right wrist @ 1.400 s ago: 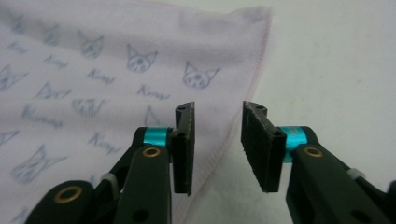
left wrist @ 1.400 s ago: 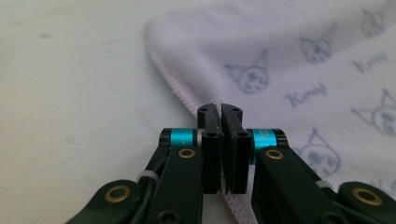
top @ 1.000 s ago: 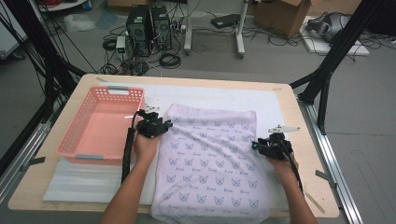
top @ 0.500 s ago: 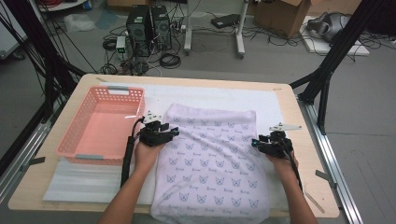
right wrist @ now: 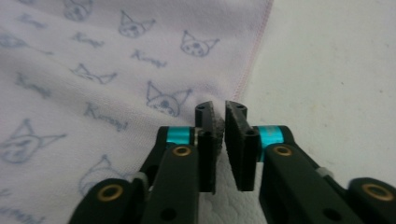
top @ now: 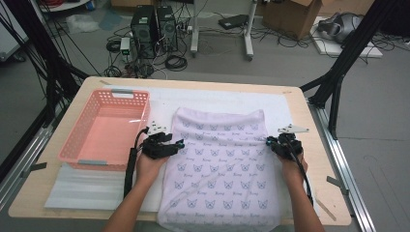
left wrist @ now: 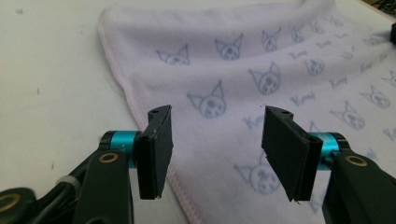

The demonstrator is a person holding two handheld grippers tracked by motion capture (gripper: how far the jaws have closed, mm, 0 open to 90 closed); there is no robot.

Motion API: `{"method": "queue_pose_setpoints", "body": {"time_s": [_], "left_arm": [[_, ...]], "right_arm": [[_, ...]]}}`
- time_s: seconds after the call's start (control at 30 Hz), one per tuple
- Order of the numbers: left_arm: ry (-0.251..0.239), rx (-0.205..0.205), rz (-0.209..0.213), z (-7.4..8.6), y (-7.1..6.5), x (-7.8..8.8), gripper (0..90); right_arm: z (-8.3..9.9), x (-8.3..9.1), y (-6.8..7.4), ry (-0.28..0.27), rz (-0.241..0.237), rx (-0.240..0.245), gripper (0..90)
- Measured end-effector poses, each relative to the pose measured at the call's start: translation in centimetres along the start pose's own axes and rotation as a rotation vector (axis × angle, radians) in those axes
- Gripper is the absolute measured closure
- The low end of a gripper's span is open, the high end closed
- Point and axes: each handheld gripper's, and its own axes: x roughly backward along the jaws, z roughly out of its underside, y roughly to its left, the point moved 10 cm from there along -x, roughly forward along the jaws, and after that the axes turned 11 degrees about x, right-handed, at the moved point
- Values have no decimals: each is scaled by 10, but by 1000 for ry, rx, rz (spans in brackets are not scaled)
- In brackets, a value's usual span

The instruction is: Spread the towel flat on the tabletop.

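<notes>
The towel [top: 222, 169], pale lilac with small printed cat faces, lies flat on the white mat [top: 159, 104] in the middle of the worktop [top: 319, 159], its near end hanging over the front edge. Far left stands a pink basket [top: 104, 130], just beside my left gripper [top: 167, 145]; a folded clear sheet [top: 82, 186] lies in front of it. My left jaws have just been opening and stand well apart over the towel's left hem, one pad over bare mat, the other over cloth, neither pressing on it. That hem runs free, with open mat between it and the basket. Across the cloth, my right gripper [top: 283, 145] sits at the right hem. Its jaws have just been closing and are nearly together, with a pinch of towel edge between the pads. Right of it, bare mat and wood run to the worktop's edge. Beyond the worktop, the grey floor holds cables, computer towers [top: 154, 24] and a cardboard box [top: 290, 12].
</notes>
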Motion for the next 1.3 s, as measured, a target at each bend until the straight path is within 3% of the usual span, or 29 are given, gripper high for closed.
{"method": "queue_pose_setpoints", "body": {"time_s": [0.1,0.17,0.3,0.33,0.37,0.4,0.43,0.53,0.57,0.6,0.63,0.7,0.73,0.77,0.87,0.93,1.0,1.07,1.17,1.3], "left_arm": [[6,7,-8,6,1,3,434],[41,10,-17,13,1,4,442],[70,-50,-42,19,-3,5,487],[68,-75,-66,20,-3,5,512],[68,-125,-108,20,-1,7,587],[70,-133,-105,20,-1,8,724],[76,-102,-91,20,0,8,825],[75,-37,-90,16,3,8,866],[65,-33,-109,15,5,8,870],[54,-26,-123,13,7,7,872],[46,-10,-133,12,9,6,872],[35,30,-143,11,14,6,873],[31,41,-145,11,14,6,872],[32,31,-151,10,14,7,872],[29,38,-145,13,13,9,861],[30,65,-102,17,13,12,754],[26,79,-65,20,12,20,625],[29,86,-37,26,10,30,588],[56,52,-12,39,1,44,553],[46,32,8,52,-9,60,548]], "right_arm": [[-3,11,1,-30,-11,2,711],[-3,19,2,-41,-14,4,680],[3,33,11,-40,-67,-11,643],[7,36,15,-34,-82,-14,635],[10,38,19,-26,-94,-9,630],[15,40,24,-11,-107,-2,622],[18,40,27,-4,-111,0,615],[29,41,35,28,-118,10,619],[33,41,37,43,-119,14,674],[34,41,40,39,-128,13,812],[34,43,42,35,-141,27,870],[34,43,42,50,-108,76,881],[33,42,40,61,-66,111,883],[34,42,37,65,-42,115,884],[35,41,30,46,-34,48,883],[35,42,32,35,-20,63,859],[36,46,34,25,-22,42,740],[37,54,34,-7,-41,2,702],[39,66,35,-37,-49,-22,679],[46,83,45,-51,-67,-9,644]]}}
